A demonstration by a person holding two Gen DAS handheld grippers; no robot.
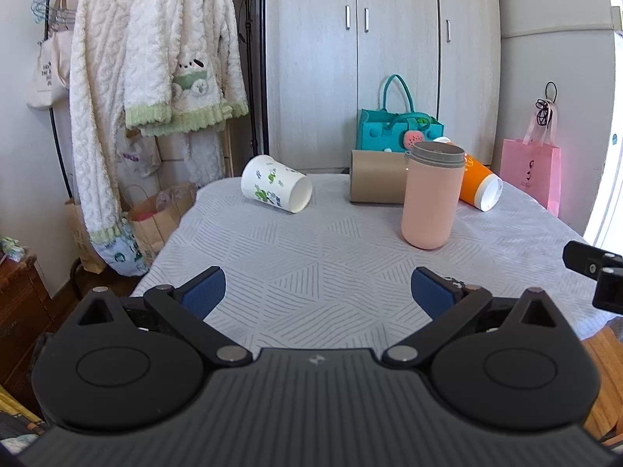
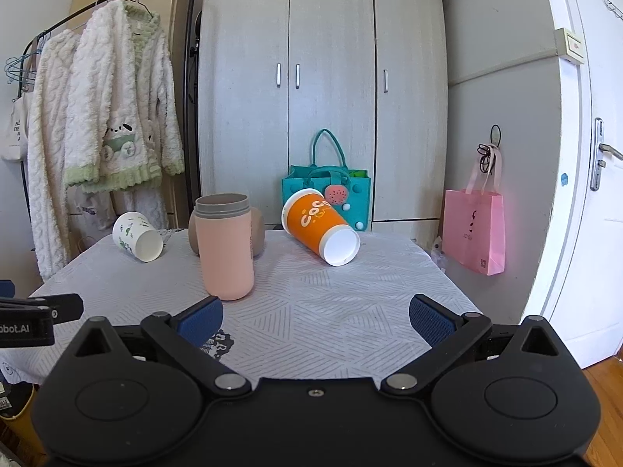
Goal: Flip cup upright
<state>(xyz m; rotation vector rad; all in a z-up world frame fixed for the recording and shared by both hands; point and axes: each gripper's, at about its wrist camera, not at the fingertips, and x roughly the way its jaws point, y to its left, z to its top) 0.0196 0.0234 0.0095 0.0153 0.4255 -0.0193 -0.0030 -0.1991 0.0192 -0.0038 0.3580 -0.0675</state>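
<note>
A pink cup (image 1: pixel 430 198) with a grey rim stands upright on the table (image 1: pixel 311 257); it also shows in the right wrist view (image 2: pixel 226 247). A white cup (image 1: pixel 274 188) with green print lies on its side at the far left (image 2: pixel 137 236). An orange cup (image 1: pixel 477 186) lies on its side at the far right (image 2: pixel 321 225). A brown cup (image 1: pixel 375 181) lies on its side behind the pink one (image 2: pixel 257 235). My left gripper (image 1: pixel 317 292) is open and empty near the front edge. My right gripper (image 2: pixel 315 321) is open and empty, well short of the orange cup.
A teal bag (image 2: pixel 331 190) stands at the table's back edge before a wardrobe (image 2: pixel 323 78). A pink bag (image 2: pixel 475 231) hangs at the right by a door (image 2: pixel 584 155). A clothes rack with robes (image 1: pixel 155 78) stands left. The other gripper's tip (image 1: pixel 595 272) shows at the right edge.
</note>
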